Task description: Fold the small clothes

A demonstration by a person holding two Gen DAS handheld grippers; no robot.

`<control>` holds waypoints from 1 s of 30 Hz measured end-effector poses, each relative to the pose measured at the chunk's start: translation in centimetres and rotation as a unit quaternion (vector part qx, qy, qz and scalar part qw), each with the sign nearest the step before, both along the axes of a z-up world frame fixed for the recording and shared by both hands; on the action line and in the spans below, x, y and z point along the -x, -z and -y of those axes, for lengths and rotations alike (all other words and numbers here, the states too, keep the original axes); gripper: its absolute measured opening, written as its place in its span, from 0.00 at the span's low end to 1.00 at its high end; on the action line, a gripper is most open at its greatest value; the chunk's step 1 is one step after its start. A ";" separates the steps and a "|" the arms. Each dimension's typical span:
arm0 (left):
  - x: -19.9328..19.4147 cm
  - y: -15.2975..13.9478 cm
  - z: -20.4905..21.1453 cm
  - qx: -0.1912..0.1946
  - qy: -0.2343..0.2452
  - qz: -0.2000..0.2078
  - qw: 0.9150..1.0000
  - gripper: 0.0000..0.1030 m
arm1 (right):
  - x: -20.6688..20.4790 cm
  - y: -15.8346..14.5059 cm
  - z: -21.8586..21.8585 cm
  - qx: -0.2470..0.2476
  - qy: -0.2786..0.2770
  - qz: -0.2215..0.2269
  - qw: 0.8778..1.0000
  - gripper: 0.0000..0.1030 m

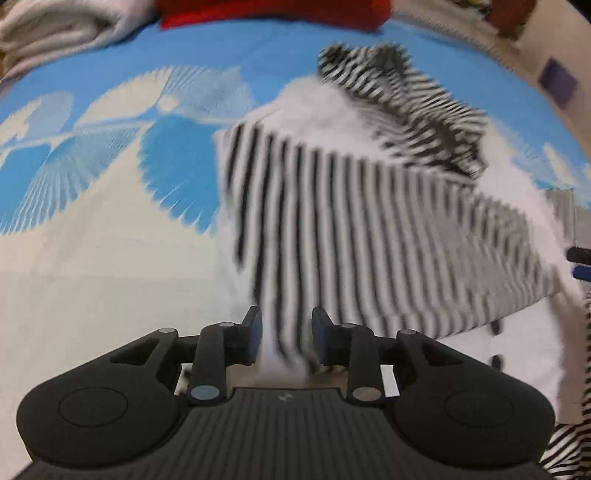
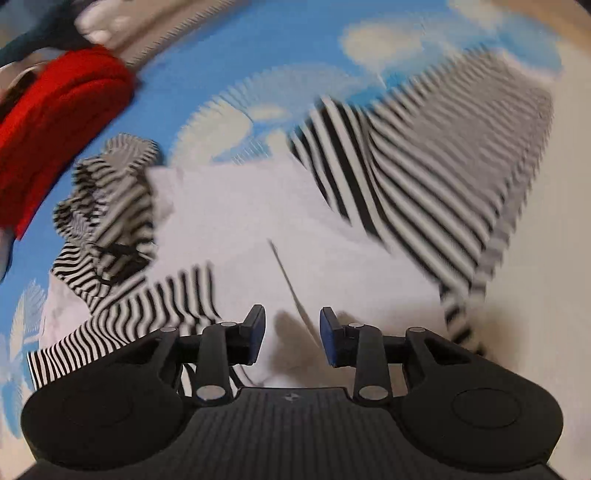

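Observation:
A small black-and-white striped garment (image 1: 369, 221) with white panels lies on the bed sheet, blurred in both views. Its striped body is folded over the white part, and a ruffled striped end (image 1: 399, 96) bunches up at the far side. My left gripper (image 1: 287, 334) is open just above the near edge; a strip of the striped cloth runs between the jaws, which do not pinch it. In the right wrist view my right gripper (image 2: 292, 332) is open over the white panel (image 2: 258, 221), with nothing pinched. The striped fold (image 2: 443, 177) lies to its right and the ruffled end (image 2: 107, 206) to its left.
The blue and cream patterned sheet (image 1: 92, 258) spreads to the left of the garment. A red cloth (image 1: 273, 14) lies at the far edge, seen also as a red cloth (image 2: 55, 122) at the upper left. A pale folded towel (image 1: 55, 33) sits in the far left corner.

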State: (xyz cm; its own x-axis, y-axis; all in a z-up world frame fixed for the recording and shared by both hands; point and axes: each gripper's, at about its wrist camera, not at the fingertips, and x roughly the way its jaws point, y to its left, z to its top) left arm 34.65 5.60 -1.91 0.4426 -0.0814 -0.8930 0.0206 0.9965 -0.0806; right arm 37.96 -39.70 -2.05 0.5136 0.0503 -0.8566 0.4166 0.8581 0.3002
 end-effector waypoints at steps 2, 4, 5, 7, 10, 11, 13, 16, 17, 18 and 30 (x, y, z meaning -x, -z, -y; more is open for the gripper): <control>0.0 0.7 0.5 0.010 0.002 -0.018 1.000 0.32 | 0.0 -0.9 -0.5 0.010 -0.028 0.021 0.999 0.37; 0.0 2.0 1.0 -0.009 0.007 -0.045 0.999 0.32 | -0.1 -0.9 -0.5 0.003 -0.039 0.019 0.999 0.38; 0.1 2.2 1.5 -0.025 0.014 -0.042 0.999 0.32 | 0.0 -0.8 -0.2 -0.004 -0.036 0.012 0.999 0.38; 0.3 1.3 2.5 -0.049 0.024 -0.020 0.998 0.32 | 0.2 -0.6 0.8 -0.015 -0.025 0.001 1.000 0.37; 0.6 -0.6 3.2 -0.040 0.031 0.021 0.998 0.33 | 0.3 -1.0 2.0 -0.006 -0.012 0.008 1.000 0.37; 0.8 -1.2 3.4 -0.035 0.031 0.032 0.998 0.33 | 0.5 -1.2 2.5 -0.001 -0.008 0.014 1.000 0.37; 0.4 -1.9 4.4 -0.026 0.032 0.048 0.998 0.33 | 0.8 -2.0 4.2 0.007 0.004 0.025 1.000 0.37; 0.2 -2.4 5.4 -0.017 0.035 0.055 0.998 0.33 | 1.3 -2.8 7.4 0.013 0.030 0.039 0.999 0.37; 0.0 -2.3 5.5 -0.016 0.035 0.054 0.998 0.33 | 1.5 -3.0 8.5 0.017 0.038 0.044 0.998 0.37; -0.1 -2.2 5.7 -0.015 0.035 0.053 0.998 0.33 | 1.7 -3.2 9.8 0.023 0.050 0.049 0.997 0.37; -1.0 -2.1 5.6 0.010 0.016 0.050 0.999 0.33 | 4.5 2.4 26.3 0.016 0.242 0.114 0.963 0.38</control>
